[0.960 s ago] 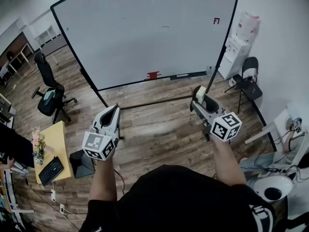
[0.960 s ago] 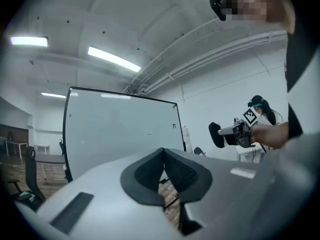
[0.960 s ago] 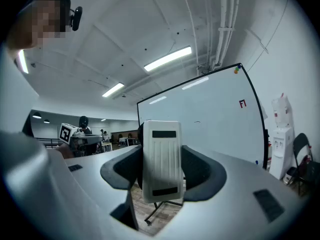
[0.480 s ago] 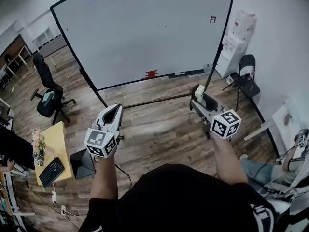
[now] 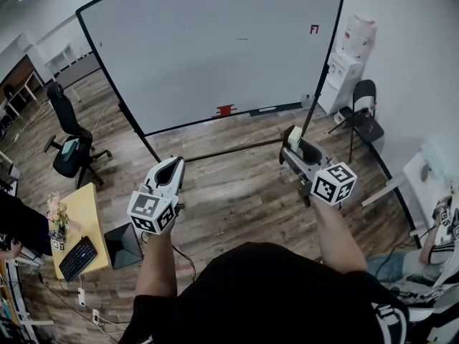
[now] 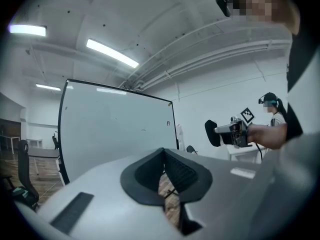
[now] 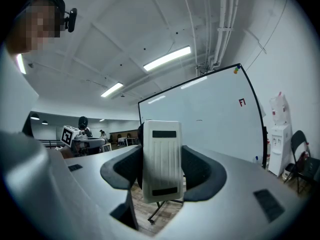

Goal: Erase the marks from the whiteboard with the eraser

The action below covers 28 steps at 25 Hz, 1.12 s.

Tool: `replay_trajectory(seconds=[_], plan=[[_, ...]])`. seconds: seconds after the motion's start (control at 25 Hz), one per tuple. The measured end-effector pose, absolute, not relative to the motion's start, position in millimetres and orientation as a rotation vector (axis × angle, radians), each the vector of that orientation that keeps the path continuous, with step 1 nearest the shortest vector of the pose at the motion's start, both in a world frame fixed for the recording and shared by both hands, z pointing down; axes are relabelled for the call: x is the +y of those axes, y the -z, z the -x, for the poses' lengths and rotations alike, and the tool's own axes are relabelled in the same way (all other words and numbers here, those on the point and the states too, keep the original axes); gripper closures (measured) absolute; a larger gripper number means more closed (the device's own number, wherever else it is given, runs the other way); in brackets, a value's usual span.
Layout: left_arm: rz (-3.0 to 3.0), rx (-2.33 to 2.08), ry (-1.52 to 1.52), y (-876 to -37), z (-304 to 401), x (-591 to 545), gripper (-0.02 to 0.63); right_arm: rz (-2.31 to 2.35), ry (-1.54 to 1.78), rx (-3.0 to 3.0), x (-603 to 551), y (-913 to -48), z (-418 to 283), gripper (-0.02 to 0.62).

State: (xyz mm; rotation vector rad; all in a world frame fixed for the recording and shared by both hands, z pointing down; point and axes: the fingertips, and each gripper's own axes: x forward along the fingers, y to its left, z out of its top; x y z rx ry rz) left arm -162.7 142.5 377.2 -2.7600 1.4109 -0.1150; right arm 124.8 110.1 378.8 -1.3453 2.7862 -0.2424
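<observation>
Both jaw pairs closed: right gripper (image 5: 294, 143) clamps the eraser (image 7: 161, 160), left gripper (image 5: 170, 165) empty; whiteboard (image 5: 193, 63) apparently bears small marks (image 5: 313, 29).

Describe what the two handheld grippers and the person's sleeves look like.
The left gripper and right gripper are light grey shells with black padded jaws. Each carries a white cube printed with black square markers. The person wears a black short-sleeved top.
</observation>
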Motion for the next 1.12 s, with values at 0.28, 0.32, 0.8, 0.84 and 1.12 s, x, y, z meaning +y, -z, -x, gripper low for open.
replay_trajectory(seconds=[0.28, 0.32, 0.8, 0.84, 1.12], plan=[[2.792, 1.373, 0.137, -386, 171, 144, 0.594, 1.367, 0.246, 2.791, 116, -385, -112, 0.357], [2.796, 1.369, 0.138, -387, 173, 144, 0.594, 1.37, 0.246, 2.794, 117, -386, -110, 0.357], [2.825, 1.313, 0.13, -389, 176, 138, 0.594, 1.403, 0.259, 2.794, 122, -393, -101, 0.357], [2.827, 1.313, 0.126, -390, 177, 137, 0.594, 1.404, 0.259, 2.793, 121, -393, -100, 0.357], [2.831, 1.298, 0.127, -390, 173, 121, 0.594, 1.414, 0.26, 2.789, 109, -394, -105, 0.357]])
